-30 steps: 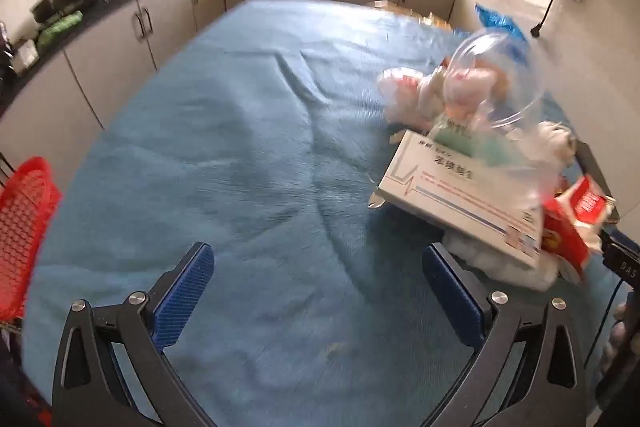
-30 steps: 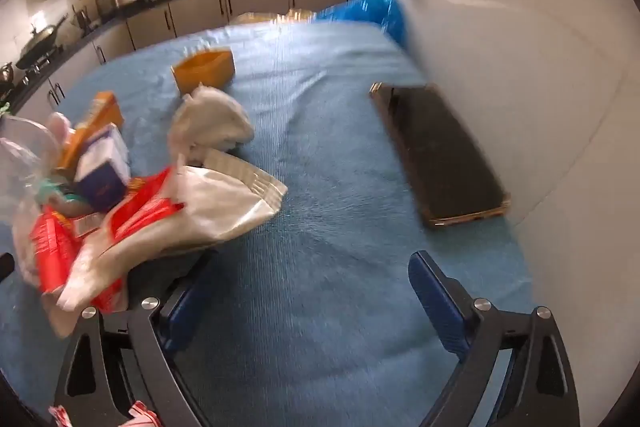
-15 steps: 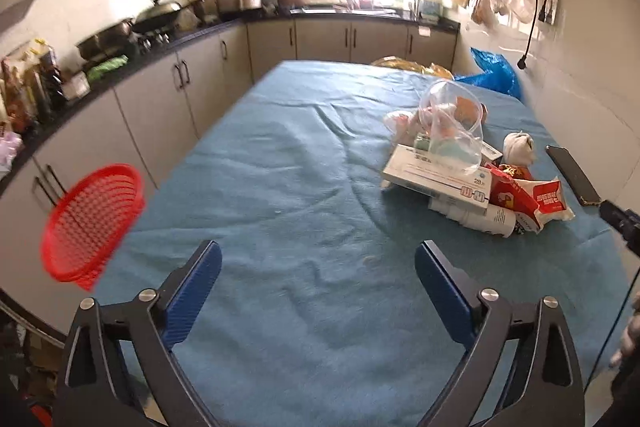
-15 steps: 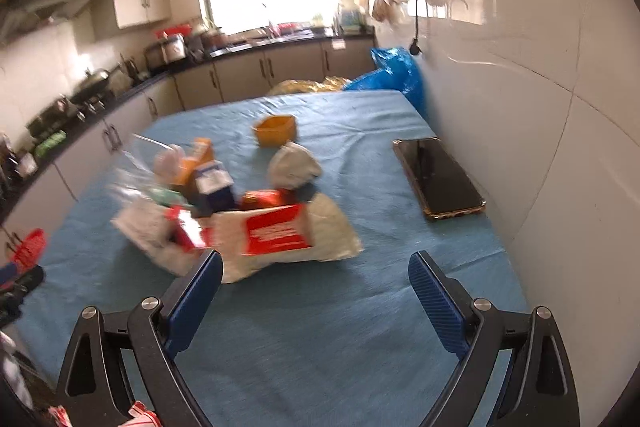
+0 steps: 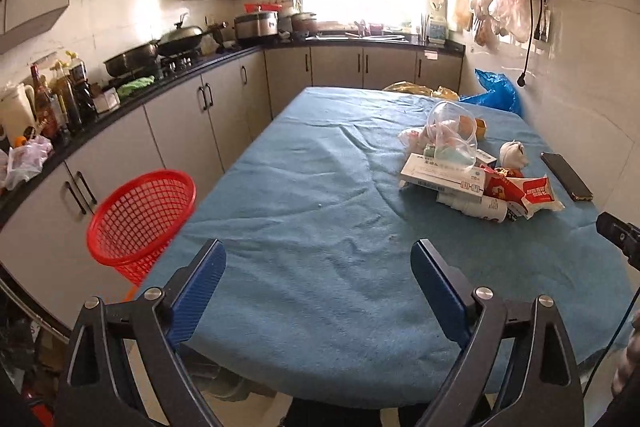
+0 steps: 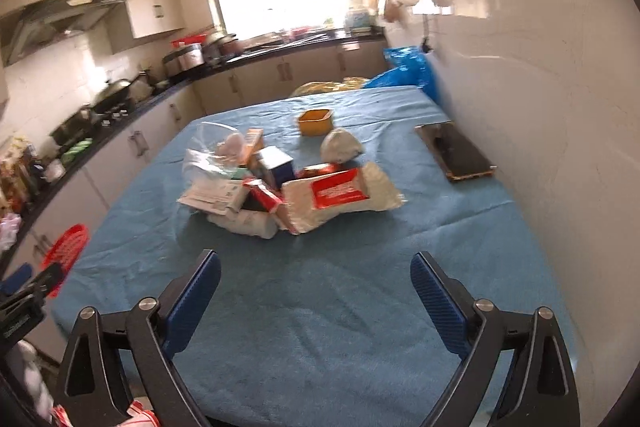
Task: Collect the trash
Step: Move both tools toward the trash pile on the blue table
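Change: both grippers are pulling back from the trash pile [image 5: 472, 167] toward the table's [image 5: 304, 195] near edge.
Left gripper [image 5: 318, 287]: hovering, jaws spread, empty.
Right gripper [image 6: 316, 291]: hovering, jaws spread, seemingly empty.

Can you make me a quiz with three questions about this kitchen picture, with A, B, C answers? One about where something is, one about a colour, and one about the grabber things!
1. Where is the phone?
A. on the table by the wall
B. inside the basket
C. on the stove

2. What colour is the basket beside the table?
A. green
B. red
C. white

3. What are the two grippers doing?
A. both open and empty
B. both squeezing a box
C. one holding a cup

Answers:
1. A, the phone lies flat on the blue cloth at the table's wall side, apart from the trash pile.
2. B, the mesh basket at the table's edge is bright red.
3. A, the left gripper and the right gripper each show their blue fingers spread wide with only cloth between them.
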